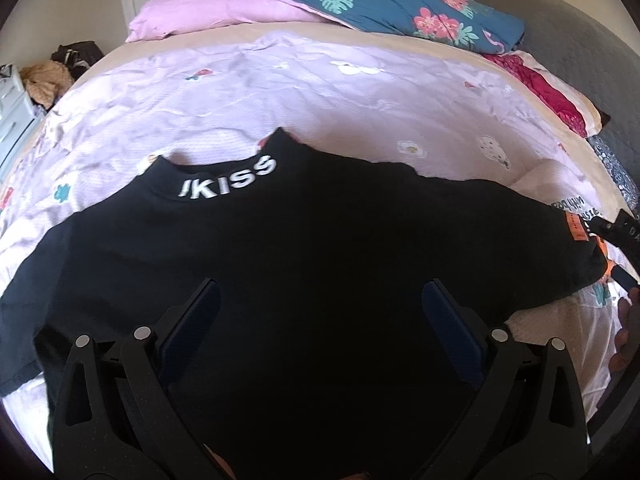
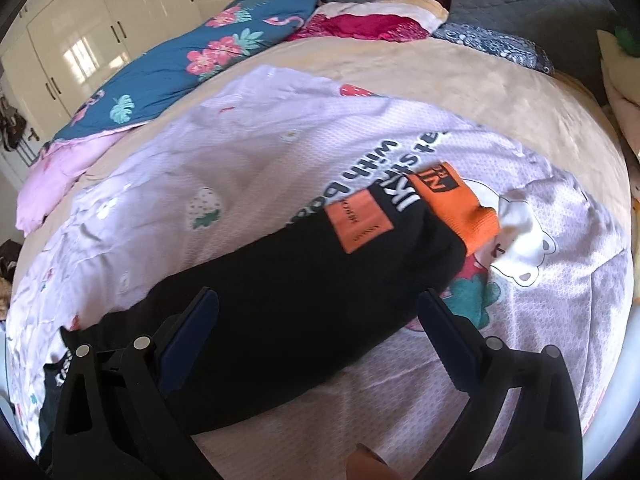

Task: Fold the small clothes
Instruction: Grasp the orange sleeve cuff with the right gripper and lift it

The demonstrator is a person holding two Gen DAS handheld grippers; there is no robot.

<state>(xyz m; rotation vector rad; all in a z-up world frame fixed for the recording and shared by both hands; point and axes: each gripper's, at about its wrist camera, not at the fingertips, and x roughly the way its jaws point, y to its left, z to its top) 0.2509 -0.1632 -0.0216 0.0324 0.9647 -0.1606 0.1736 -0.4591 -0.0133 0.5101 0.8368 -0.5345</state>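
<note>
A black long-sleeved top (image 1: 304, 240) with white "IKISS" lettering on its collar (image 1: 228, 178) lies spread flat on a pale pink printed sheet (image 1: 240, 92). My left gripper (image 1: 320, 296) hovers open over the top's body, nothing between its fingers. In the right wrist view one black sleeve (image 2: 300, 292) stretches away, ending in an orange cuff (image 2: 460, 208) with an orange patch (image 2: 358, 220) near it. My right gripper (image 2: 318, 304) is open, its fingers standing either side of that sleeve. At the right edge of the left wrist view the other gripper's tip and a hand show.
The sheet (image 2: 240, 168) covers a beige bed (image 2: 500, 92). A blue floral duvet (image 1: 400, 4) and pink bedding (image 1: 208, 12) are heaped at the far end, a red-and-cream pillow (image 1: 552, 92) to the right. White wardrobes (image 2: 92, 28) stand beyond; clutter (image 1: 44, 80) lies beside the bed at left.
</note>
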